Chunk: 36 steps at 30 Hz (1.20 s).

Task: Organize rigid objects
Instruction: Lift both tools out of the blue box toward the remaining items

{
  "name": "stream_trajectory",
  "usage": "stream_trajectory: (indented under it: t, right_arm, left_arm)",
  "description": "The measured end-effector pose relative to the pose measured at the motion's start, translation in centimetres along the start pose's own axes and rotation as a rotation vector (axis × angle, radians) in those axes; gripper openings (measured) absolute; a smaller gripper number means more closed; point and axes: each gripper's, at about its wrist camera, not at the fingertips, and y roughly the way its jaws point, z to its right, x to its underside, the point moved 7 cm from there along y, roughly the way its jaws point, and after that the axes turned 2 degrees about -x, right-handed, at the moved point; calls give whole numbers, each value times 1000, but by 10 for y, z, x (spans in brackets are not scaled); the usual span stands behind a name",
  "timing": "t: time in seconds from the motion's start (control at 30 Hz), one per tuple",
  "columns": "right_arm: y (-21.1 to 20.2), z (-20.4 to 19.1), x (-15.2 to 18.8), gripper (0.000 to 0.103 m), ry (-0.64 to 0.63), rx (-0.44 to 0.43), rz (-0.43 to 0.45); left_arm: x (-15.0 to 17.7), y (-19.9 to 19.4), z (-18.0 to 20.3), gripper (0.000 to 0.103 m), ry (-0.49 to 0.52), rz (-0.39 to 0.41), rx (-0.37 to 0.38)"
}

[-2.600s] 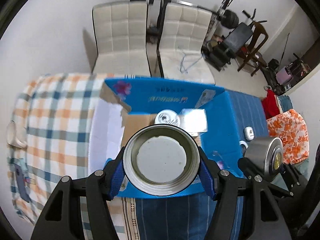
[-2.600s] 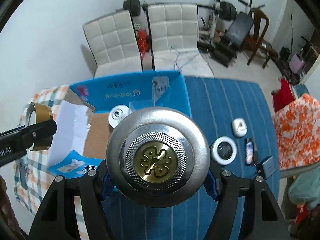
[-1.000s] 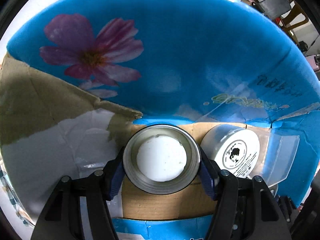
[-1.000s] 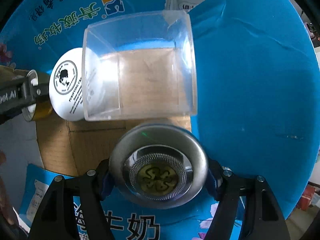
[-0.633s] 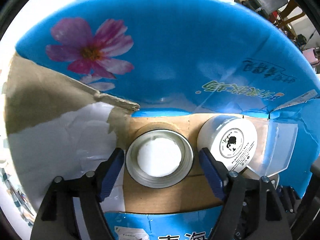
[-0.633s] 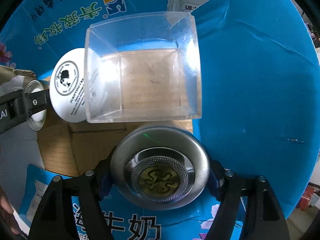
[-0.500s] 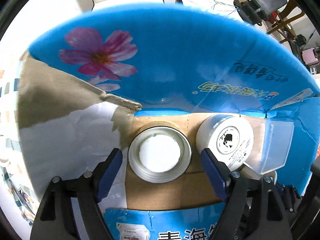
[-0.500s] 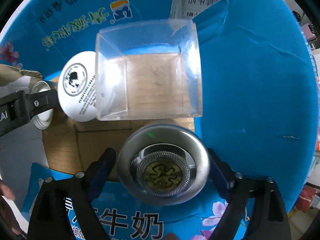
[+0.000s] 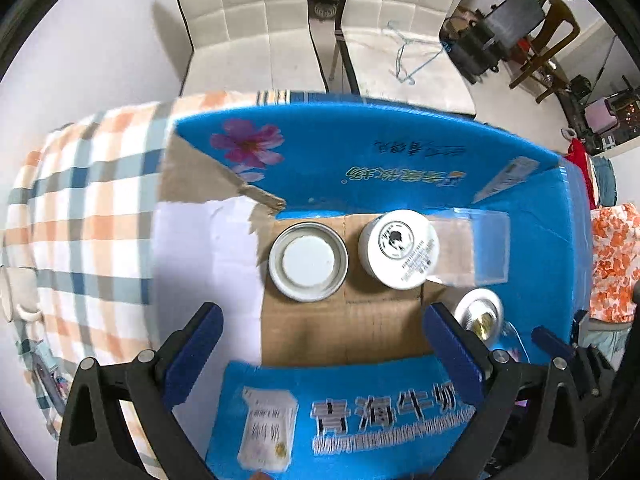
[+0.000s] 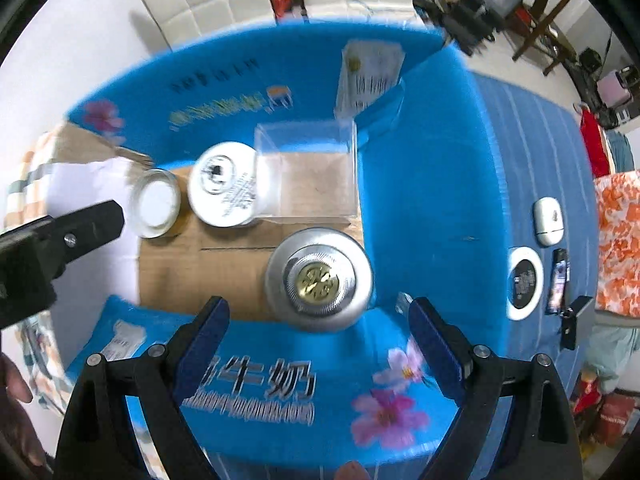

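- Two white padded chairs (image 9: 256, 28) stand behind the desk (image 10: 516, 152) with its blue cloth.
- Inside the blue carton (image 9: 384, 160), the open tin (image 9: 308, 262), white jar (image 9: 398, 248), clear box (image 10: 310, 172) and metal lidded tin (image 10: 319, 279) stand together, probably to save room.
- Left hand-held gripper (image 9: 320, 344) and right hand-held gripper (image 10: 318, 336) hang above it, jaws wide, holding nothing.
- Chinese print on the carton flap includes "牛奶".

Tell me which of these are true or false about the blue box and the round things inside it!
1. The left gripper holds the open metal tin. False: it is open and empty.
2. The white round jar sits between the tin and the clear plastic box. True.
3. The silver round lidded container stands outside the blue cardboard box. False: it is inside.
4. The right gripper is open. True.
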Motion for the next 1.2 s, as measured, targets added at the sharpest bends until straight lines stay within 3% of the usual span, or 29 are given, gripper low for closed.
stream_trajectory:
  t: [0.1, 0.53, 0.77, 1.0, 1.2]
  right_arm:
    - [-27, -7, 12, 93, -21, -28, 45]
    - [-120, -14, 56, 93, -96, -137, 216]
    - [-156, -1, 70, 93, -120, -176, 257]
    - [-172, 52, 88, 93, -79, -177, 272]
    - [-165, 141, 107, 93, 40, -103, 268]
  left_arm:
    - [21, -24, -4, 103, -19, 39, 3]
    - [54, -130, 13, 103, -53, 213, -30]
    - [73, -155, 37, 103, -44, 250, -23]
    - [81, -162, 86, 103, 3, 271, -3]
    - [78, -140, 163, 103, 113, 236, 40]
